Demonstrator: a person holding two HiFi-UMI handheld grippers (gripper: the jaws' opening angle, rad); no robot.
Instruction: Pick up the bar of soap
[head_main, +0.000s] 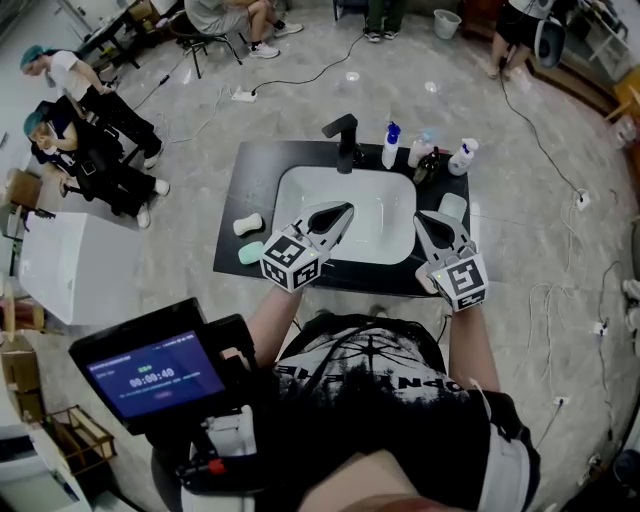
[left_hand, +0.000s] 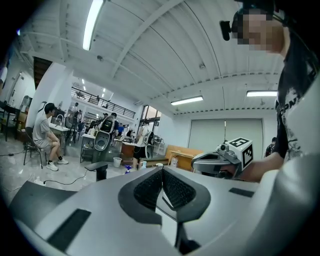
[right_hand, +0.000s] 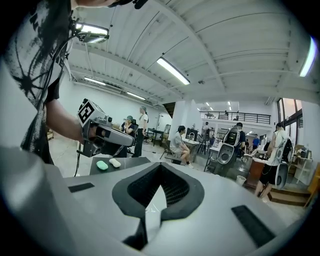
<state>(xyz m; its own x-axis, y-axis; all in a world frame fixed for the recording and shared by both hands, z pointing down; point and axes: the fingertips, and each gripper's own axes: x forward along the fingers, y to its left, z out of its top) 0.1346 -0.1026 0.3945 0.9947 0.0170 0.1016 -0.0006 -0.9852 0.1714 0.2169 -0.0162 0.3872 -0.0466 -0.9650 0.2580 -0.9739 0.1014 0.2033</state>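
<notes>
Soap (head_main: 249, 253) (green) part-hidden behind L gripper (head_main: 345, 210).

**Clearance around the basin: open at centre and left, crowded at the back.**

The bowl of the basin (head_main: 385, 228) is bare and open from above. At the middle of the basin's back rim stands the faucet (head_main: 345, 142). Right of it, behind the basin's back right corner, is a close row of bottles (head_main: 421, 150), which blocks a level approach from that side. Left of the basin, the counter (head_main: 228, 205) carries a white bar of soap (head_main: 248, 225) and a green bar of soap (head_main: 251, 253). The bars lie near each other and clear of the basin's rim, with bare counter around them. Right of the basin, a pale item (head_main: 452, 207) of uncertain kind fills the narrow strip. The left gripper (head_main: 345, 209) and right gripper (head_main: 421, 216) occupy the basin's front corners, well apart.
</notes>
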